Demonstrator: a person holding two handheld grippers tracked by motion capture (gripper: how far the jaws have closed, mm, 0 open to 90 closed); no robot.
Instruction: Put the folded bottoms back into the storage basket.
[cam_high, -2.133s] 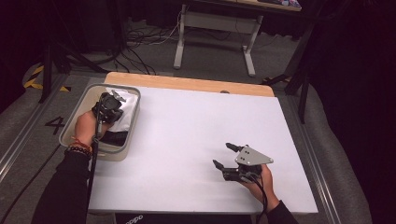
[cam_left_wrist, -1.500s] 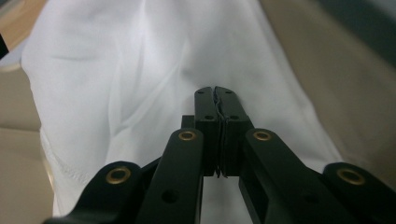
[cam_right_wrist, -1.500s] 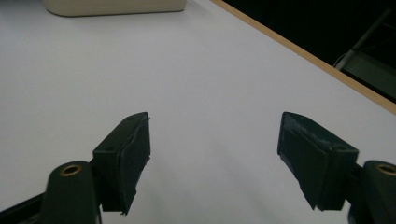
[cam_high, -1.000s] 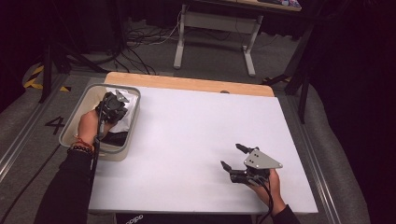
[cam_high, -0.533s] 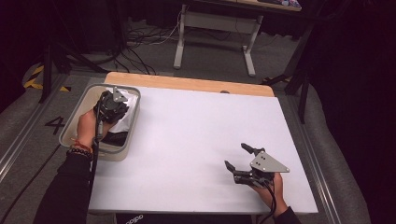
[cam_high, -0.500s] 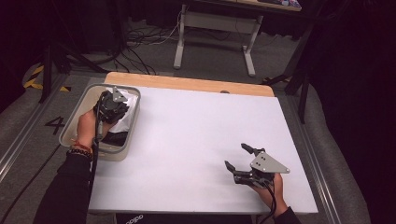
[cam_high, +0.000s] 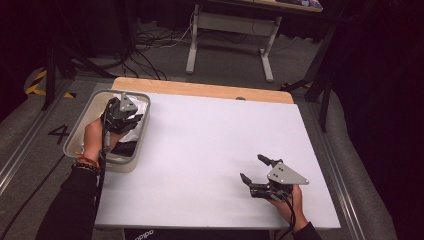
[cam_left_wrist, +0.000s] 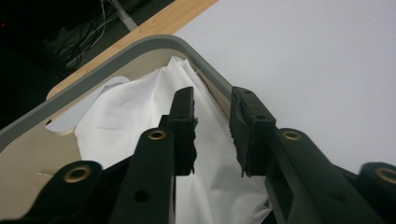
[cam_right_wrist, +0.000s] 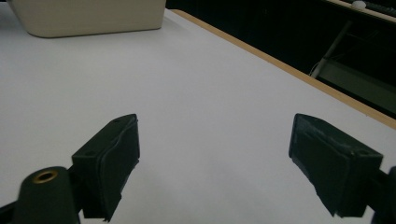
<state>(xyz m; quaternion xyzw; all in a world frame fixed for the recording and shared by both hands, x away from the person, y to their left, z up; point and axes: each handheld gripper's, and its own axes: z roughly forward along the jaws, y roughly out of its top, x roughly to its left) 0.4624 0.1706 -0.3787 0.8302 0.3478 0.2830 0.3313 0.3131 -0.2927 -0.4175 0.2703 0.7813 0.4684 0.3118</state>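
My left gripper (cam_high: 127, 111) hangs inside the grey-rimmed bin (cam_high: 75, 135) at the table's left. Its jaws have just been opening. In the left gripper view, the left gripper (cam_left_wrist: 212, 100) shows a narrow gap over a crumpled white cloth (cam_left_wrist: 130, 116) in the bin's corner (cam_left_wrist: 140, 51), and the pads do not press on the fabric. In the high view the white cloth (cam_high: 136, 131) lies beside a dark item (cam_high: 125, 148). My right gripper (cam_high: 251, 167) rests low over the white tabletop near the front right. In the right gripper view, the right gripper (cam_right_wrist: 215, 130) is wide open with nothing between its jaws.
The white tabletop (cam_high: 210, 145) has a wooden strip (cam_high: 200, 90) along its far edge. The bin's cream wall (cam_right_wrist: 88, 18) shows far off in the right gripper view. A desk frame (cam_high: 230, 30) and cables stand on the floor behind the table.
The left gripper has lifted slightly within the bin. Since the earliest frame the right gripper has drifted a little toward the table's near right edge.
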